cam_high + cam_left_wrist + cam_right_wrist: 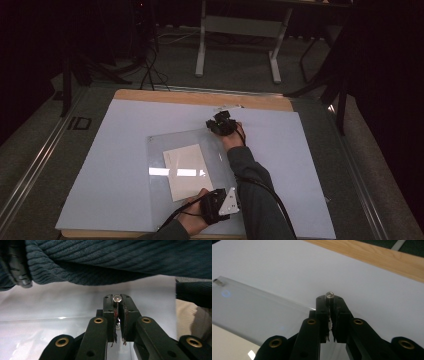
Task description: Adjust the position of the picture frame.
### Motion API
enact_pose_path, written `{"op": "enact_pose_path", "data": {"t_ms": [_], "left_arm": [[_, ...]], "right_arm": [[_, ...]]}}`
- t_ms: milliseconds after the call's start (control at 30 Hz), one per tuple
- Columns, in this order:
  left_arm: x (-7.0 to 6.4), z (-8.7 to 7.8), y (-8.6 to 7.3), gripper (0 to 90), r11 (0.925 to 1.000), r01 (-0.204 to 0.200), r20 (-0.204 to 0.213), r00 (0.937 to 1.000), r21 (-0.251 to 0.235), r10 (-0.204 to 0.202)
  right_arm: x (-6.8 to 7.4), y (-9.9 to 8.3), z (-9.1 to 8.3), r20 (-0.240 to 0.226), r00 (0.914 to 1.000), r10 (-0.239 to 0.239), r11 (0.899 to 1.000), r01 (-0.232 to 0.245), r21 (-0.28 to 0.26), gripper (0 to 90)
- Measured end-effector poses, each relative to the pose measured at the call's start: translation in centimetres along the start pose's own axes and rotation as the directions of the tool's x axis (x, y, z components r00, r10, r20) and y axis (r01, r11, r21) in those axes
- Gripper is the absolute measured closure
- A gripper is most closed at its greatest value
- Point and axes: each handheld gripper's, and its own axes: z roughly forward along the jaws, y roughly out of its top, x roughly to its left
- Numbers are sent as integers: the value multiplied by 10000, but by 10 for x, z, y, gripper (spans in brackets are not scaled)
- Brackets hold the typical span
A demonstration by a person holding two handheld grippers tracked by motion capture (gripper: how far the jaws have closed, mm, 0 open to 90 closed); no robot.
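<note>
Near edge: left gripper (pixel 220 202) sits at the clear plastic sleeve's (pixel 160 150) 5 o'clock corner, jaws closed on its edge. A cream paper sheet (pixel 186 170) lies inside. Far, at the 1 o'clock corner, right gripper (pixel 221 123) pinches the sleeve too. White bench (pixel 120 150) below. Judgement: keep both grips taut, pull evenly, avoid creasing.

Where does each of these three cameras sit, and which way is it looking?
High view: above the table's near side, looking forward and down; forearms, left gripper, right gripper.
Left gripper view: rides the left gripper, looking under a ribbed sleeve.
Right gripper view: rides the right gripper, facing the table's wooden edge.
All share the clear plastic sleeve.
</note>
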Motion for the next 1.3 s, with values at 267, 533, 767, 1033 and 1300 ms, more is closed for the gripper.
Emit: {"op": "enact_pose_path", "data": {"t_ms": [267,533,767,1033,1300], "left_arm": [[3,-1,-4,758,9995,-207,171,9996,-241,211],[14,-20,-18,588,9943,529,924,9947,-924,-443],[41,-32,-29,589,9825,1506,152,9886,-1096,-1499],[86,-36,-36,592,9628,2485,-971,9611,-1058,-2587],[123,-37,-41,592,9348,3286,-1749,9207,-1346,-3488]], "right_arm": [[-3,-5,5,-217,9996,188,9998,-187,45,695],[-16,-21,-18,-315,9995,-52,10000,49,-74,624],[-28,-41,-42,-238,9995,-200,9997,197,-134,628],[-25,-72,-82,-511,9940,-964,9953,958,-126,648],[-16,-91,-119,-760,9891,-1258,9915,1229,-423,656]]}}
